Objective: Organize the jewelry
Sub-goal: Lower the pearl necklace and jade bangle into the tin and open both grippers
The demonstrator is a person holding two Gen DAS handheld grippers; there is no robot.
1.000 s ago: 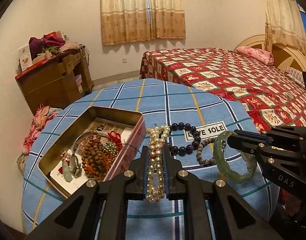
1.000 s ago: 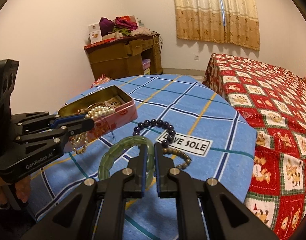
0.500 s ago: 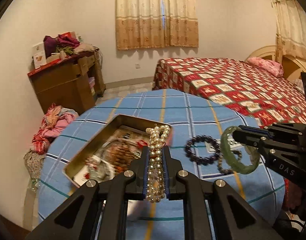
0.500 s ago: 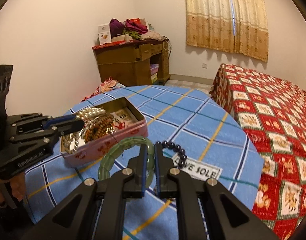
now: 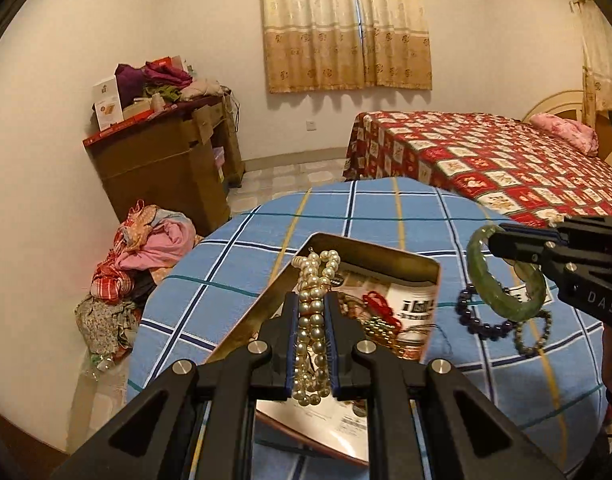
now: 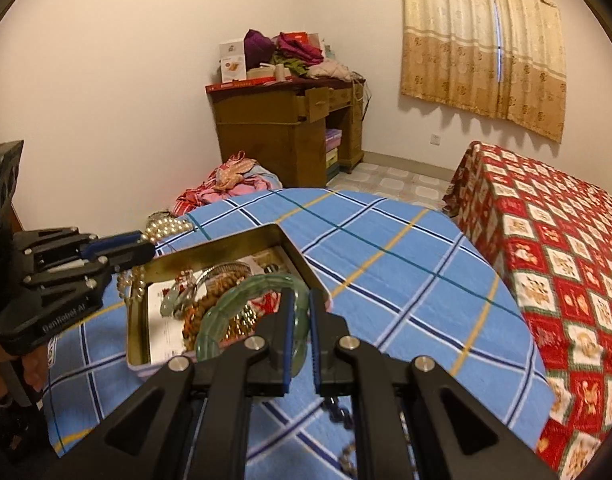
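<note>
My left gripper (image 5: 312, 312) is shut on a pearl necklace (image 5: 314, 320), which hangs in loops over the open metal tin (image 5: 390, 254). The tin holds several pieces of jewelry: brown beads, a red tassel, a jade pendant. My right gripper (image 6: 299, 312) is shut on a green jade bangle (image 6: 241, 300) and carries it above the near right corner of the tin (image 6: 221, 242). In the left wrist view the bangle (image 5: 502, 276) hangs at the right, above a dark bead bracelet (image 5: 482, 324) and an olive bead bracelet (image 5: 532, 332) lying on the cloth.
The round table wears a blue checked cloth (image 6: 406, 264). Beyond it stand a brown desk (image 6: 281, 128) piled with clothes, a heap of laundry (image 5: 145, 248) on the floor, and a bed with a red quilt (image 5: 506, 160) at the right.
Both grippers have moved left across the table with their loads. The pearls now hang over the tin, and the bangle has come from above the loose bracelets to the tin's corner.
</note>
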